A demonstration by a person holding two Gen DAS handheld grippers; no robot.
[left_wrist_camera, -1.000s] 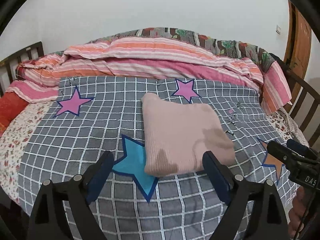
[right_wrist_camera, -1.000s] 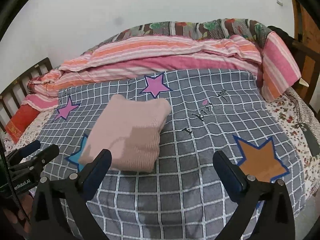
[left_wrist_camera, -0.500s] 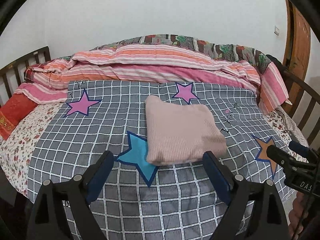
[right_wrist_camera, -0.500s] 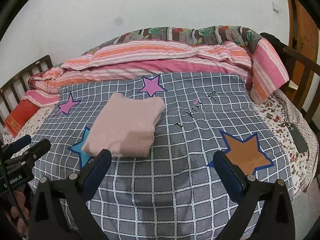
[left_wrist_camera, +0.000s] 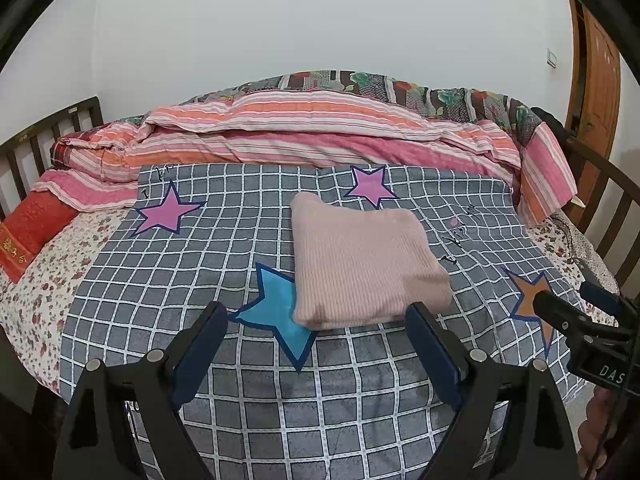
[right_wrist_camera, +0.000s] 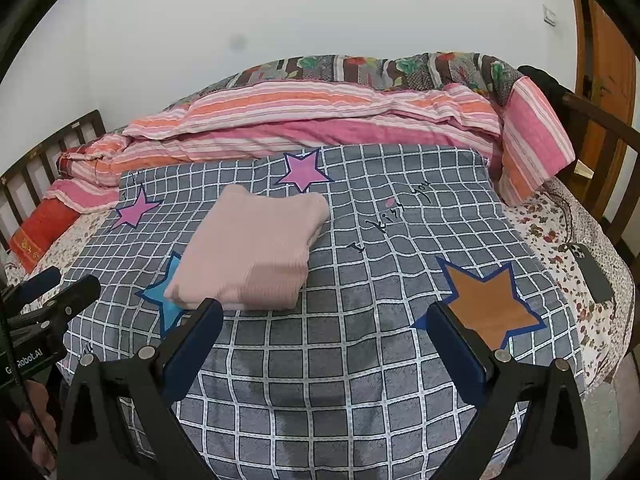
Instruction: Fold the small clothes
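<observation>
Pink garment (left_wrist_camera: 366, 264) lay folded on checked sheet (left_wrist_camera: 320, 400), both grippers (left_wrist_camera: 316, 344) (right_wrist_camera: 324, 340) wide and empty; fold looked done, next needs another garment.

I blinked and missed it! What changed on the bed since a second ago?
Both hand-held grippers, left and right, drew back from the pink folded garment, so it looks smaller and farther off. Nothing was grabbed or dropped. The garment stays folded on the checked blanket, jaws wide open.

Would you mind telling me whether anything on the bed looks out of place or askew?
Nothing much stands out. The pink garment lies folded in a compact block on the checked blanket, turned slightly against the grid and covering one point of the blue star. A dark phone lies on the floral sheet near the bed's edge.
</observation>
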